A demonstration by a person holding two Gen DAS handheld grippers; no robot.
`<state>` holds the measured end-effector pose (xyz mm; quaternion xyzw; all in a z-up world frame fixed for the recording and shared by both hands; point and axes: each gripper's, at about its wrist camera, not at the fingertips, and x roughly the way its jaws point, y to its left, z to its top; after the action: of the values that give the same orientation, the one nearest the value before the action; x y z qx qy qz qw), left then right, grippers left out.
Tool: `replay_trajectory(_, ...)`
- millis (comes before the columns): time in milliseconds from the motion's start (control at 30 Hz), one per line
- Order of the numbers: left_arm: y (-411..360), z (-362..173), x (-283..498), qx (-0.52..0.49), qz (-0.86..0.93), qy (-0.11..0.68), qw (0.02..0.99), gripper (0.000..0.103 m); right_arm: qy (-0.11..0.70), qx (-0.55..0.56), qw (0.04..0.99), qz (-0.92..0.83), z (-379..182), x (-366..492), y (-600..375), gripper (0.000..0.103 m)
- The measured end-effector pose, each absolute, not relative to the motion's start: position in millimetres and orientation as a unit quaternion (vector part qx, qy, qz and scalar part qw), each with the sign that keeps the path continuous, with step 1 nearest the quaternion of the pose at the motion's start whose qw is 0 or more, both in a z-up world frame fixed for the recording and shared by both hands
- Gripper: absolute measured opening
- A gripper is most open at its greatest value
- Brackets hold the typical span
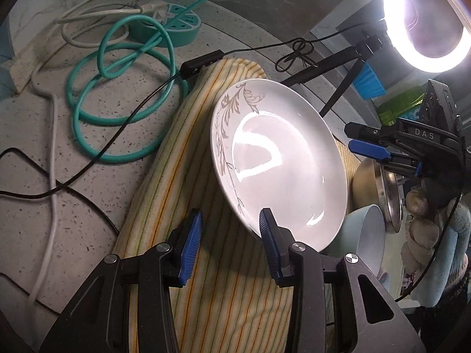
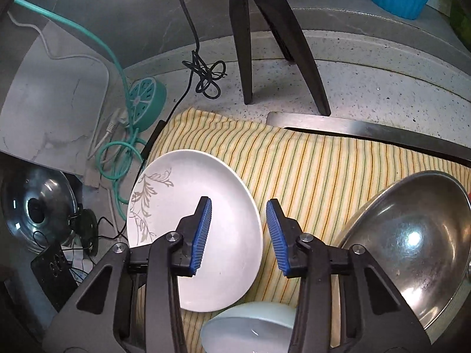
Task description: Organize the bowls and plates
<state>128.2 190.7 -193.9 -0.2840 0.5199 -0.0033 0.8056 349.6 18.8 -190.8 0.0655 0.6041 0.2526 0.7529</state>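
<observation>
- Left gripper (image 1: 231, 245): jaws part open, empty, astride near rim of plate (image 1: 279, 158).
- Right gripper (image 2: 238, 235): part open, empty, above plate's right edge.
- Pale bowl (image 2: 250, 326) just beside.

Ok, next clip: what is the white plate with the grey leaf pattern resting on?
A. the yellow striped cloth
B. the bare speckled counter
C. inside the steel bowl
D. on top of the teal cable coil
A: the white plate lies flat on the yellow striped cloth, which shows around its edges in both wrist views.
</observation>
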Motion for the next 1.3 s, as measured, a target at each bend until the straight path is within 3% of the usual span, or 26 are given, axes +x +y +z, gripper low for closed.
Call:
replay_trajectory(133, 192, -196, 133, -0.287, -0.004, 0.52, 0.805, 0.032, 0.608, 0.05, 0.751, 0.252, -197, 356, 25, 0.037)
replay_trajectory(500, 192, -199, 141, -0.288, -0.006, 0.52, 0.804, 0.03, 0.605, 0.013, 0.752, 0.259, -195, 359, 42, 0.036)
replay_trajectory(667, 191, -199, 144, -0.287, -0.007, 0.519, 0.805, 0.028, 0.612, -0.021, 0.746, 0.26, -202, 362, 52, 0.025)
replay_trajectory(933, 193, -202, 147, -0.288, -0.008, 0.516, 0.806, 0.022, 0.622, -0.048, 0.735, 0.267, -211, 369, 60, 0.02)
replay_trajectory(1300, 193, -203, 150, -0.3, 0.0, 0.514, 0.804, 0.02, 0.619, -0.076, 0.736, 0.264, -214, 366, 71, 0.019)
